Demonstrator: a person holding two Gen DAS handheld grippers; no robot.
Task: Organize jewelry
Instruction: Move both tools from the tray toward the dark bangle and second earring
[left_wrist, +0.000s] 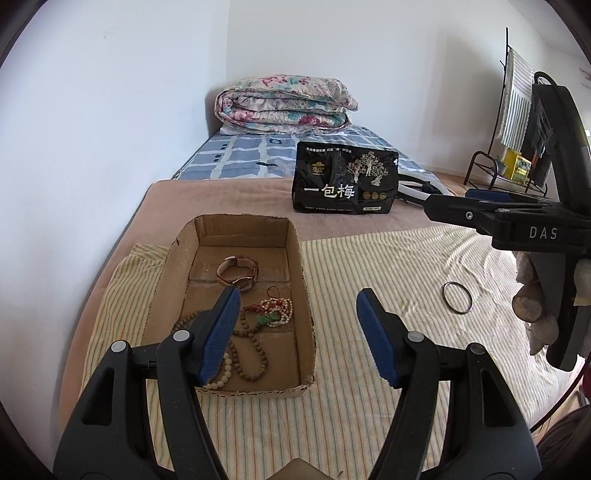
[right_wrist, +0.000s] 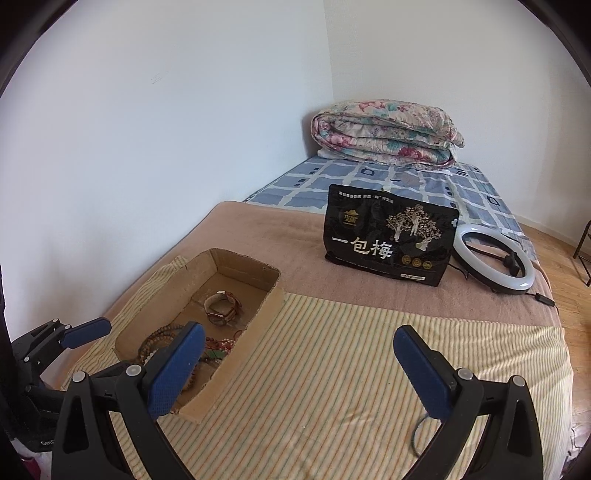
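Note:
A shallow cardboard box (left_wrist: 299, 266) sits on a striped cloth on the bed. It holds a brown-strap watch (left_wrist: 236, 275), brown bead strands (left_wrist: 251, 354) and a pearl-and-red piece with a green pendant (left_wrist: 275, 310). A dark ring bangle (left_wrist: 457, 297) lies on the cloth to the box's right. My left gripper (left_wrist: 295, 325) is open and empty, above the box's near right corner. My right gripper (right_wrist: 299, 354) is open and empty, over the cloth right of the box (right_wrist: 271, 299). The bangle (right_wrist: 419, 435) shows partly behind its right finger. The right gripper also shows in the left wrist view (left_wrist: 476, 194).
A black snack bag (left_wrist: 345, 179) stands behind the box on the pink blanket. A ring light (right_wrist: 493, 260) lies to its right. A folded floral quilt (left_wrist: 284, 105) sits at the bed's far end by the wall. A metal rack (left_wrist: 513, 122) stands at the far right.

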